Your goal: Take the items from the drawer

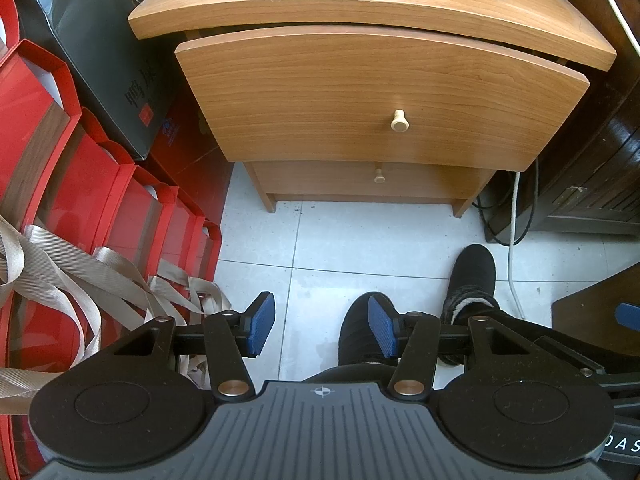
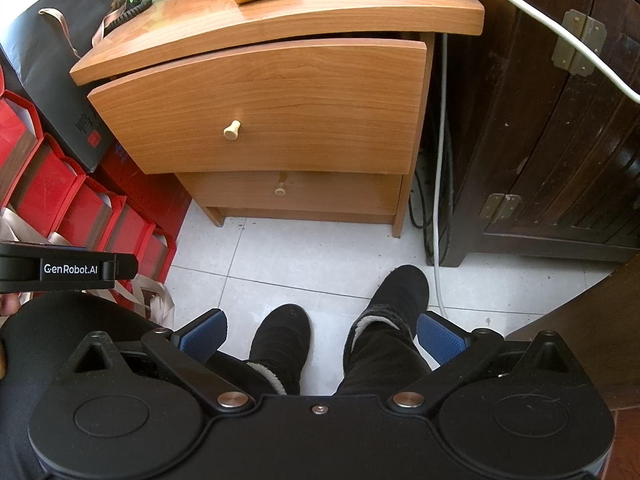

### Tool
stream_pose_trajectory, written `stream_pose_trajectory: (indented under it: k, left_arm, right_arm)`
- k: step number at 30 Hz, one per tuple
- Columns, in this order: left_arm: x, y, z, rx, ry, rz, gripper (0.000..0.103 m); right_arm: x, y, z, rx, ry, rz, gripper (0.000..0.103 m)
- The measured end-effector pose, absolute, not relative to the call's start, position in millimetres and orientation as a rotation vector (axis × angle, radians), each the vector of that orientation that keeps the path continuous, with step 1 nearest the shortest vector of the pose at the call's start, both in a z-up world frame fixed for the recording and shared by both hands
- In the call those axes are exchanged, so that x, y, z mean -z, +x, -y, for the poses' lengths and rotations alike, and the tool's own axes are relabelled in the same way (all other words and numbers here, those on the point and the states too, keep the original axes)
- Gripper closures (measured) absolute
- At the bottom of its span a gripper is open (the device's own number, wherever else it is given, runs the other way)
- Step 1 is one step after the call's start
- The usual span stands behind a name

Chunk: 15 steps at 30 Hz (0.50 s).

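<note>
Blue-padded fingers (image 1: 262, 324) of the left gripper (image 1: 322, 326) stand apart with nothing between them; the right gripper (image 2: 322, 336) is likewise spread wide and empty. Both hang over the person's black boots (image 2: 282, 332) on the tiled floor (image 1: 360, 236), well short of the nightstand.

Risk: the upper drawer (image 1: 380, 92) sits only slightly ajar. Its small pale knob (image 1: 399, 121) is round and may slip from flat pads if gripped off-centre. A skewed pull could jam the drawer. Red gift bags (image 1: 80, 184) crowd the left side, and their ribbon handles could snag a gripper.

Hidden: the drawer's contents cannot be seen, so the items are unidentified. The lower drawer (image 2: 296, 192) is partly covered by the upper front.
</note>
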<state>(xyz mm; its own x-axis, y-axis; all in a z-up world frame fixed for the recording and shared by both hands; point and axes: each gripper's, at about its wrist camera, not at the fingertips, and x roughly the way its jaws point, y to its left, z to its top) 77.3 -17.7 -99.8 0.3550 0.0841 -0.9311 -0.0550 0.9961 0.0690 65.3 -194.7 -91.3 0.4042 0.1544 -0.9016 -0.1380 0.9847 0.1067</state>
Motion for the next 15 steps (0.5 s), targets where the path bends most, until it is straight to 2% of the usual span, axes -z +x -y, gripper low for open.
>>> stream_pose_trajectory:
  k: [15]
  left_arm:
    - [100.1, 77.6, 18.9, -0.089, 0.031, -1.207, 0.048]
  right_arm:
    - [91.4, 65.4, 193.7, -0.184, 0.020, -1.143, 0.001]
